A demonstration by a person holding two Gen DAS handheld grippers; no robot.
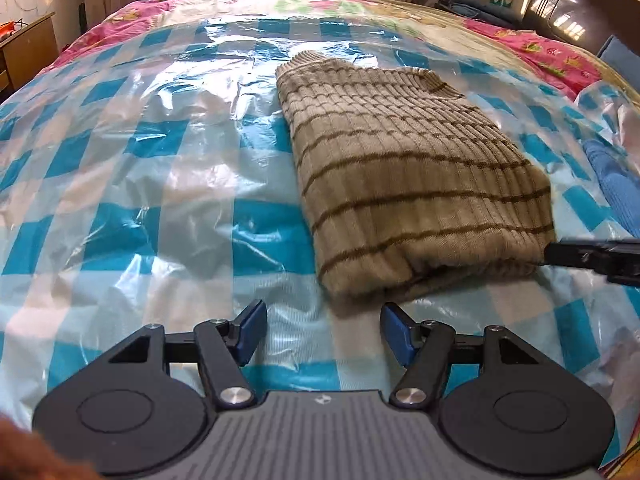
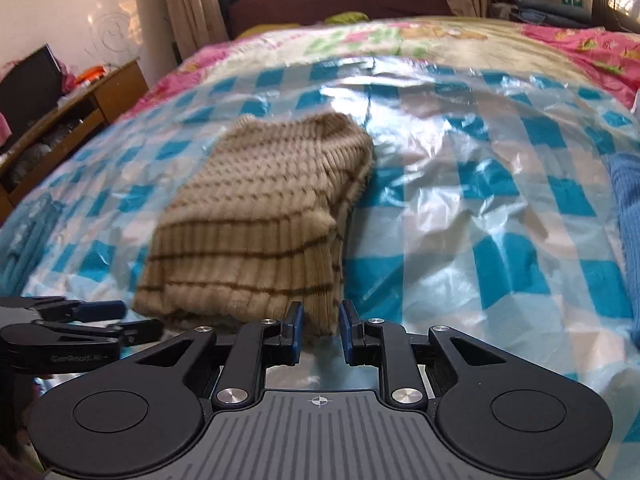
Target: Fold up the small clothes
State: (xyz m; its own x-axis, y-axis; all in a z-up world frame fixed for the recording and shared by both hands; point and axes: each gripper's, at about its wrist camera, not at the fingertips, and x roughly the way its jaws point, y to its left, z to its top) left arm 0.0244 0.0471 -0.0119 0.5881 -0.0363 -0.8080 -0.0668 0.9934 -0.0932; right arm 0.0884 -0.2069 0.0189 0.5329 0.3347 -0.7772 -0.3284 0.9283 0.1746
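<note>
On the bed, over a blue-and-white checked plastic sheet (image 1: 168, 184), lies a folded beige ribbed sweater (image 1: 404, 184) with thin brown stripes. It sits in a compact rectangle, its ribbed collar end turned toward the far side of the bed and its rounded folded edge nearest the cameras.

From the left wrist view, the left gripper (image 1: 323, 330) hovers just short of that near edge, toward the sweater's left corner, its blue-padded jaws spread wide with only plastic sheet between them. The black tip of the right gripper (image 1: 592, 256) shows at the sweater's near right corner, close against the knit.

From the right wrist view, the right gripper (image 2: 320, 330) stands with its jaws a narrow gap apart at the sweater's (image 2: 260, 220) near right corner; the pads do not press on the fabric. The left gripper (image 2: 100, 320) shows at the lower left, beside the sweater's near edge.

A blue knitted garment (image 2: 628, 240) lies at the right edge, apart from the sweater. A pink floral bedspread (image 1: 548, 52) covers the far part of the bed.
</note>
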